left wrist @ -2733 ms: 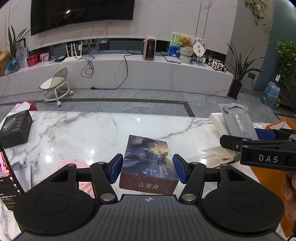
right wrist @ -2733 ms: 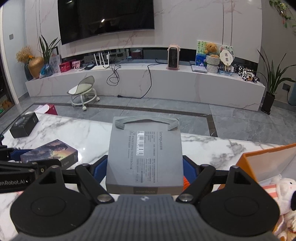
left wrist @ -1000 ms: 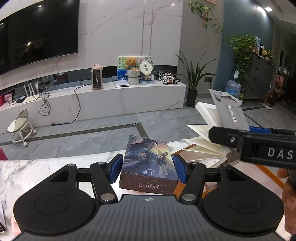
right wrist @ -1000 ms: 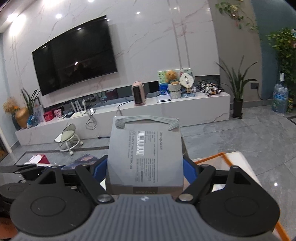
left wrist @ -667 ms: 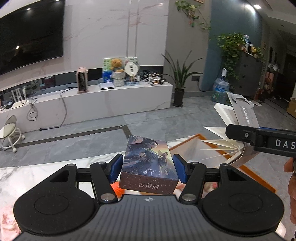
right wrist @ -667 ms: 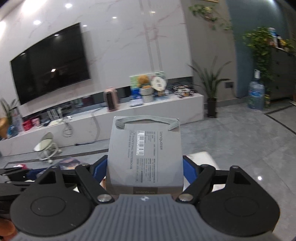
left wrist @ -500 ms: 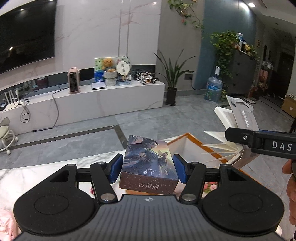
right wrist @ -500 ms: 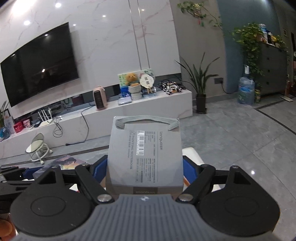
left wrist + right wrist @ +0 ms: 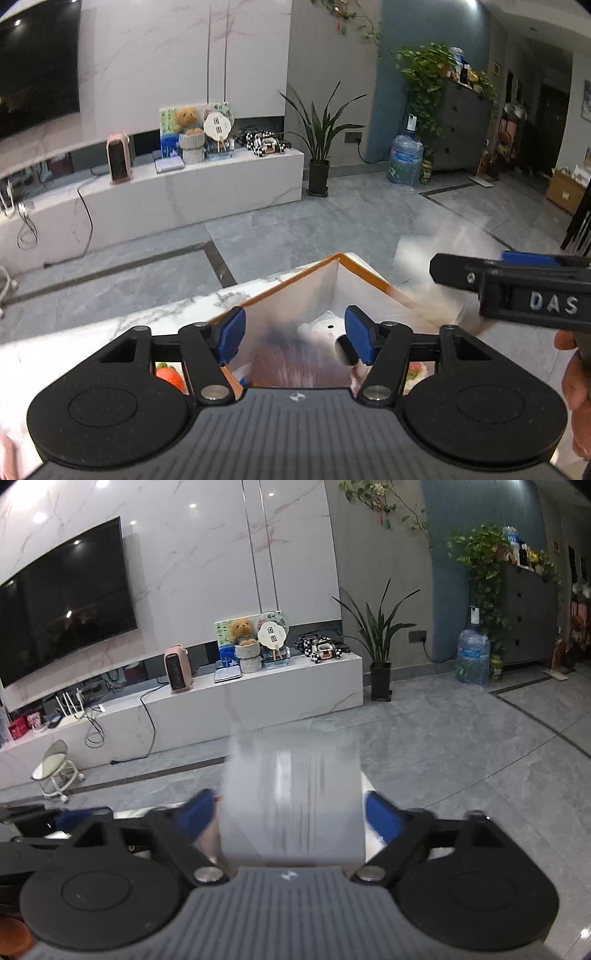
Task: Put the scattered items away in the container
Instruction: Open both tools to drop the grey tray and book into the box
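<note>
While both tools are held above the orange-rimmed container (image 9: 343,258) at the corner of the marble worktop (image 9: 147,321), two releases are seen at once. The left tool (image 9: 293,334) is caught with its jaws opening; its blue pads (image 9: 231,330) are clear of the illustrated book (image 9: 295,360), which is smeared by motion blur between and below them and appears to be dropping into the container. The right tool (image 9: 290,819) is likewise opening, jaws spread wide, and the grey notebook (image 9: 293,801) between them is blurred and apparently no longer pressed by either pad. In the left wrist view the right tool's side (image 9: 517,291) is seen over the container's right edge, with a pale blurred shape below it that is probably the notebook. A white plush toy (image 9: 321,328) is already lying inside the container; a red-orange item (image 9: 168,373) by its left wall cannot be identified. For a clean drop, both tools are best kept steady and level above the opening until each item has fully cleared the pads, and only then lifted away. The notebook's landing should be checked: it looks close to the right rim and could be left propped on the wall.
</note>
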